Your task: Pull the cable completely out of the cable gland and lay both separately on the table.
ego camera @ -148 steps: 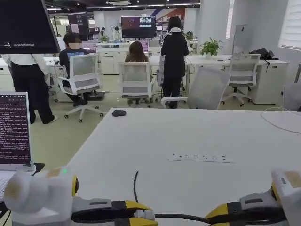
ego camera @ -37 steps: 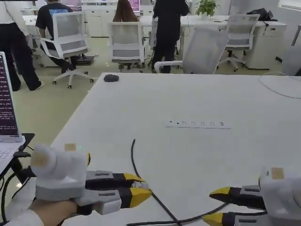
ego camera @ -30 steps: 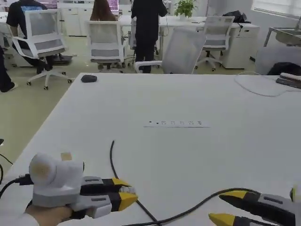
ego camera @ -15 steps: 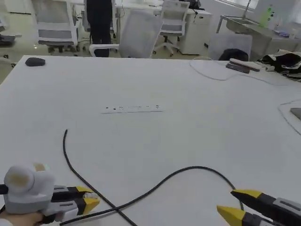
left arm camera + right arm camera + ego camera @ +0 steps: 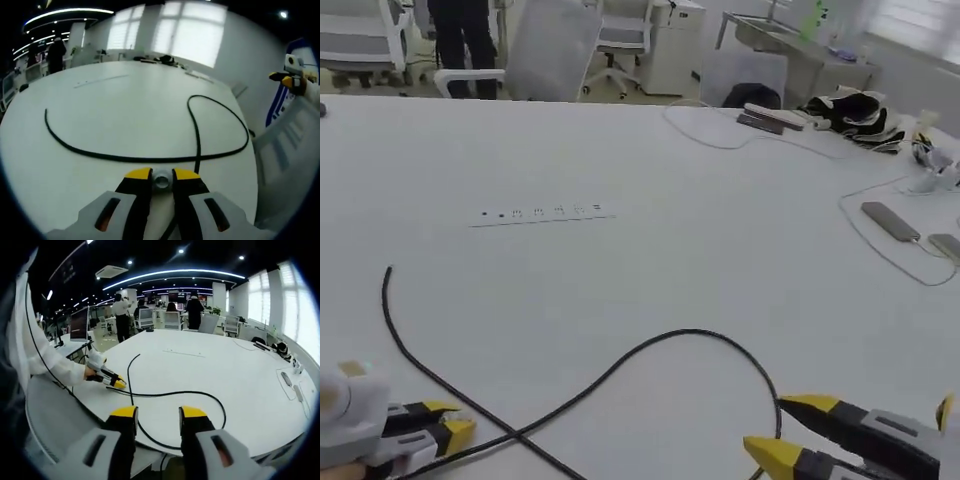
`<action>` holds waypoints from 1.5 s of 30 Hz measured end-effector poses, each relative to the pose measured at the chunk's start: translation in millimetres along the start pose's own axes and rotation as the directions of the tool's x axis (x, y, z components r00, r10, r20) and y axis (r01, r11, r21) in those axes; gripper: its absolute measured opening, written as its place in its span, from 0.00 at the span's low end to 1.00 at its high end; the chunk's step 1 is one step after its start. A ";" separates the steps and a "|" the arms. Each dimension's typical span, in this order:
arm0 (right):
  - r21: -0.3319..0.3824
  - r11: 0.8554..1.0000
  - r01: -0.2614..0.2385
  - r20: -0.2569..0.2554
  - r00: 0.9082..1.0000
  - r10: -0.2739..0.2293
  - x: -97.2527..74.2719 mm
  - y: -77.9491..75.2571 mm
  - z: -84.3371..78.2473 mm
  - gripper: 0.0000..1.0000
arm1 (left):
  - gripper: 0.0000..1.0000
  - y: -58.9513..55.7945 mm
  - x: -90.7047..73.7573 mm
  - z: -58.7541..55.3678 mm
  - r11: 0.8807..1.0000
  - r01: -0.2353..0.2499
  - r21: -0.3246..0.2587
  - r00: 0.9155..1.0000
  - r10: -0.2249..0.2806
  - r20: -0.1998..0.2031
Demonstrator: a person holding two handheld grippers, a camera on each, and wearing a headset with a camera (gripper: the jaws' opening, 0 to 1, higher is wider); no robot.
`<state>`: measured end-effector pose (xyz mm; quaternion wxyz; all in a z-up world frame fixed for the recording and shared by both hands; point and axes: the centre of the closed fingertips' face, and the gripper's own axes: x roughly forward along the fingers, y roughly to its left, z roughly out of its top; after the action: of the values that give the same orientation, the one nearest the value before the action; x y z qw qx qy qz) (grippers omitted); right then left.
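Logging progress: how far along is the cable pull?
Done: the black cable lies looped on the white table; the right gripper is open. In hand: the left gripper holds the small pale round gland, cable reaching it. Left: free it if still threaded, lay the gland apart.

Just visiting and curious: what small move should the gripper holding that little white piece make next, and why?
Probably lower the left gripper and open its fingers to set the cable gland on bare table, apart from the cable. The cable already lies loose there, and the right gripper is open and empty.
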<state>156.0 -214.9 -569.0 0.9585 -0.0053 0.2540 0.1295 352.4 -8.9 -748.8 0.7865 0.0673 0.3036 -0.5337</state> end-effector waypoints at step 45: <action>0.068 0.974 -0.217 -0.192 0.955 0.226 30.2 -11.0 -34.0 0.69 | 0.87 -109.1 -234.4 45.5 0.947 -0.265 -0.182 0.947 0.291 0.136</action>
<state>167.5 -220.7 -614.0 0.9075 0.0326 0.3505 0.2291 217.1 112.8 -559.5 0.8788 0.0023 0.2688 -0.3943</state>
